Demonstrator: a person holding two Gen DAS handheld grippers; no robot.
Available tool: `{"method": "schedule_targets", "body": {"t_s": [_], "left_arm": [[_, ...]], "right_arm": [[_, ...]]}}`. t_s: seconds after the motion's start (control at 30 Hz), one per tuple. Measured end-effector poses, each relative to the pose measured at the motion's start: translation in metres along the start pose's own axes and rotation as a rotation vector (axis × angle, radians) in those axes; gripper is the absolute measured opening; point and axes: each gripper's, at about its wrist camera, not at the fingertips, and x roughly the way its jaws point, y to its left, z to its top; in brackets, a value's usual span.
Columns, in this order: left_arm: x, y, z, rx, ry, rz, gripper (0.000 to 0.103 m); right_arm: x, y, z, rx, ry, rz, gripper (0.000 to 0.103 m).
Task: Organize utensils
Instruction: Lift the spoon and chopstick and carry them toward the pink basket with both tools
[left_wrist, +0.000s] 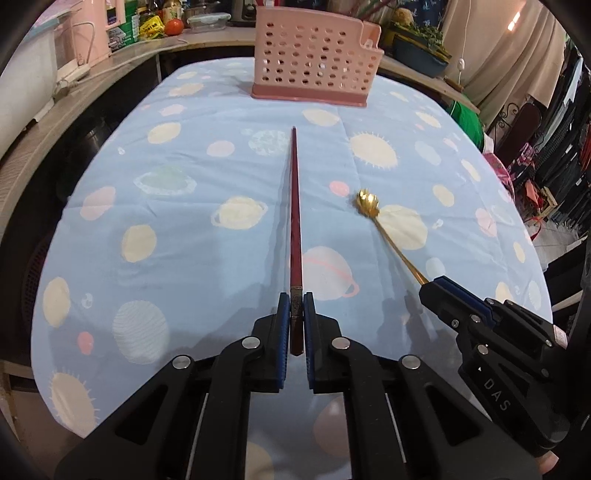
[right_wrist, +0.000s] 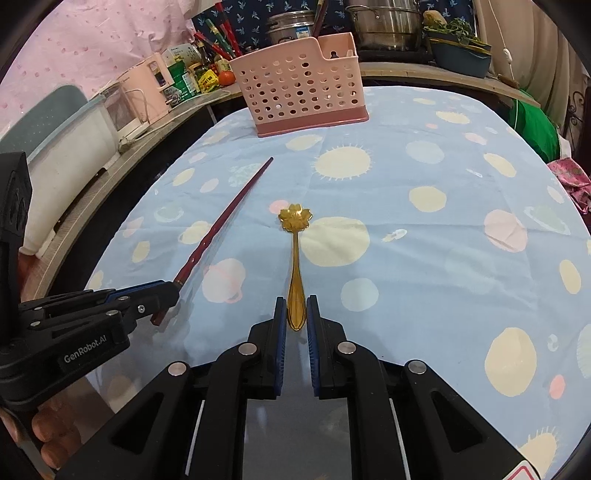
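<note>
Between the closed pads of the left gripper (left_wrist: 296, 308) sits the red chopstick (left_wrist: 294, 206) and the right gripper (right_wrist: 296, 310) clamps the gold spoon (right_wrist: 294, 251) (both by the handle end), so each can go tip-first into the pink basket (right_wrist: 299, 96) ahead.

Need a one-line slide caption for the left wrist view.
Left gripper shut on red chopstick; right gripper holds gold spoon before pink utensil basket.

A light-blue cotton tablecloth (right_wrist: 424, 280) printed with pale planets and suns fills the middle. At 11 o'clock on the wooden counter (left_wrist: 122, 62) sits a red tomato (left_wrist: 173, 26); at 1 o'clock, 2 steel pots (right_wrist: 386, 24).
</note>
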Motion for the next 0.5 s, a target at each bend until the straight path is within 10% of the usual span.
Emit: {"method": "schedule_targets", "body": {"t_s": [0.5], "left_arm": [[-0.075,0.010,0.050,-0.055,-0.190,-0.024,0.007]], "right_arm": [[-0.030,-0.012,0.041,0.057,-0.104,0.042,0.010]]}}
